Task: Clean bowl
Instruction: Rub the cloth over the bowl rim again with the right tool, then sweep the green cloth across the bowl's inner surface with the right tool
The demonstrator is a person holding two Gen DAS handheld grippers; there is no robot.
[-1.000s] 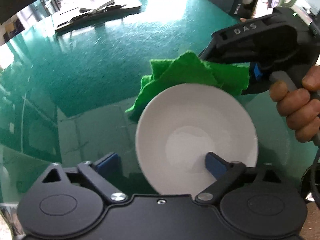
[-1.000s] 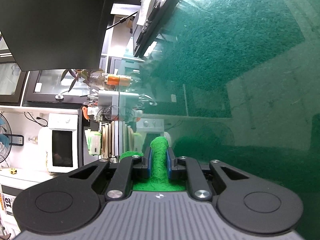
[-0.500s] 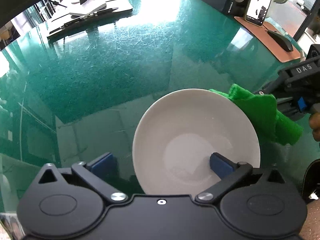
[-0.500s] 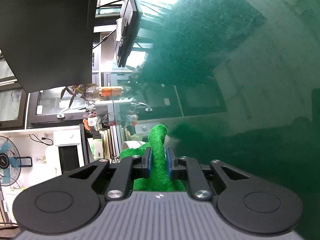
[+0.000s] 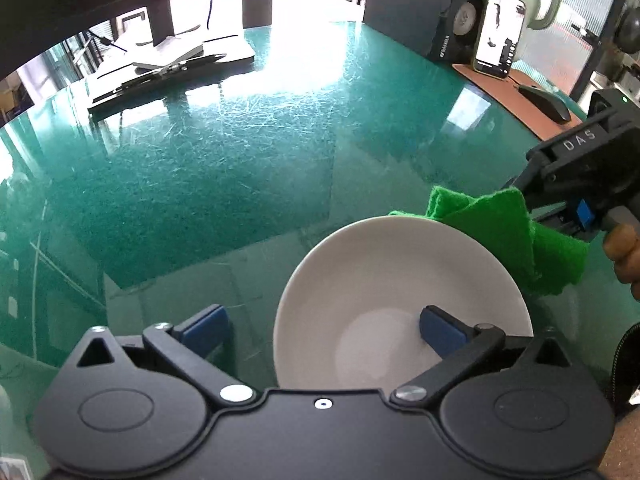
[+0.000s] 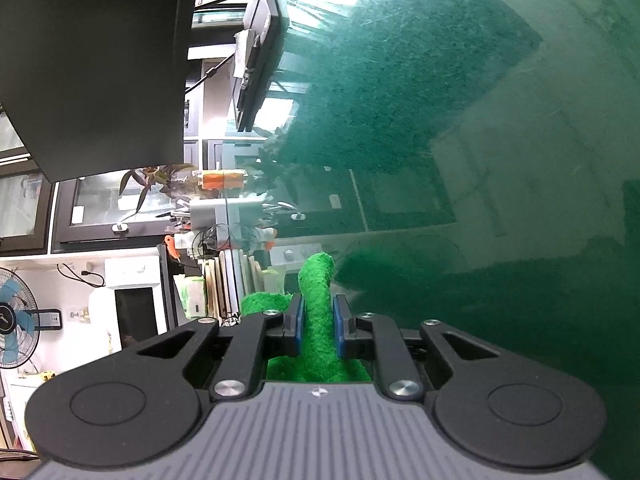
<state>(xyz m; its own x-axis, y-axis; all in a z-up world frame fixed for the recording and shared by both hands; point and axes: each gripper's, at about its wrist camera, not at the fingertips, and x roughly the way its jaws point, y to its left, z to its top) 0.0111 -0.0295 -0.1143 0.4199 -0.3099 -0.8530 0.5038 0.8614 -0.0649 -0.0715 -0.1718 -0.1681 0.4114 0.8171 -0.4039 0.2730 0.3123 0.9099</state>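
Note:
A white bowl (image 5: 384, 280) sits upright on the green glass table (image 5: 224, 168), low in the left wrist view. My left gripper (image 5: 320, 322) is open wide and straddles the bowl's near-left rim: one blue pad (image 5: 438, 326) hangs inside the bowl, the other (image 5: 206, 326) stands outside, clear of the rim. My right gripper (image 6: 316, 314) is shut on a folded green cloth (image 6: 316, 300). In the left wrist view that cloth (image 5: 508, 232) lies at the bowl's far right rim, with the right gripper (image 5: 556, 216) and a person's fingers behind it.
On the far right edge of the table are a brown mat with a black mouse (image 5: 546, 100), an upright phone (image 5: 498, 38) and a speaker (image 5: 460, 20). A flat white and black device (image 5: 168, 64) lies at the far left. Bare green glass stretches between them.
The right gripper carried the green cloth from behind the bowl's far rim round to its right side. The left jaws spread a little wider; the bowl stayed put.

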